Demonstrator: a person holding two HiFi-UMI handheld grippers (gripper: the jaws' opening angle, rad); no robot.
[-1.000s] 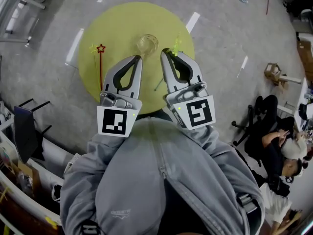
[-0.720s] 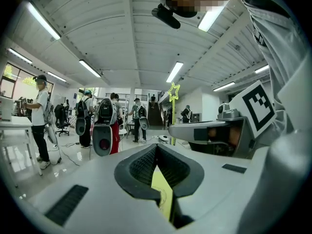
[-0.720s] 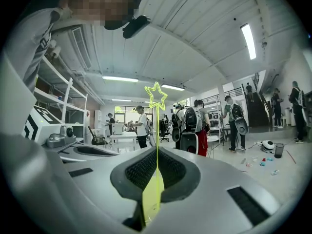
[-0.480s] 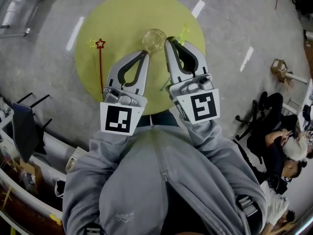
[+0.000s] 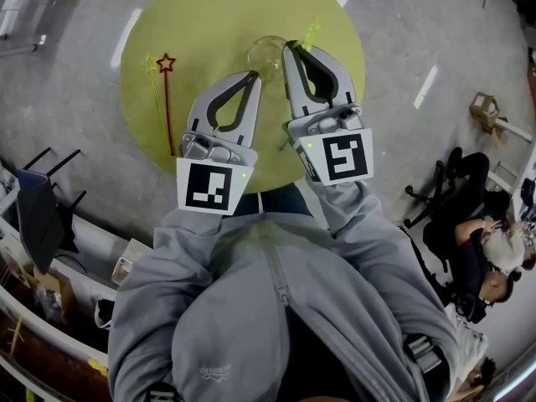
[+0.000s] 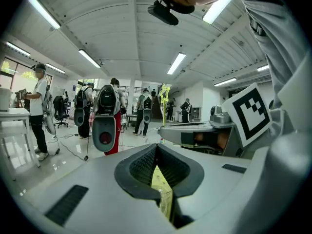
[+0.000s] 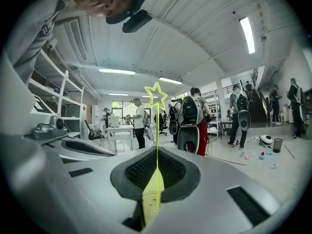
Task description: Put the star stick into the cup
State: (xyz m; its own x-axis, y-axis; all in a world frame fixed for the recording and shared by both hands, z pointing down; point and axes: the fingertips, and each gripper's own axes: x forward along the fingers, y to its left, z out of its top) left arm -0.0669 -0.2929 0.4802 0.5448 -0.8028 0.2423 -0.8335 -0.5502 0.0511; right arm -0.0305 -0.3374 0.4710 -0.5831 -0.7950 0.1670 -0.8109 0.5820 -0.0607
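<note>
Your right claw [image 5: 290,48] clamps the green star stick [image 7: 156,96], the cup [image 5: 265,50] just left of its tip; your left claw [image 5: 254,75] is closed, empty.

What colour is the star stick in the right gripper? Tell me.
The star stick is neon yellow-green; right gripper view shows it best.

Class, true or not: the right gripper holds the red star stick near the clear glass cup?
Not quite: the right gripper is shut on the neon-yellow star stick, per the right gripper view; the red star stick lies on the round yellow table.
</note>
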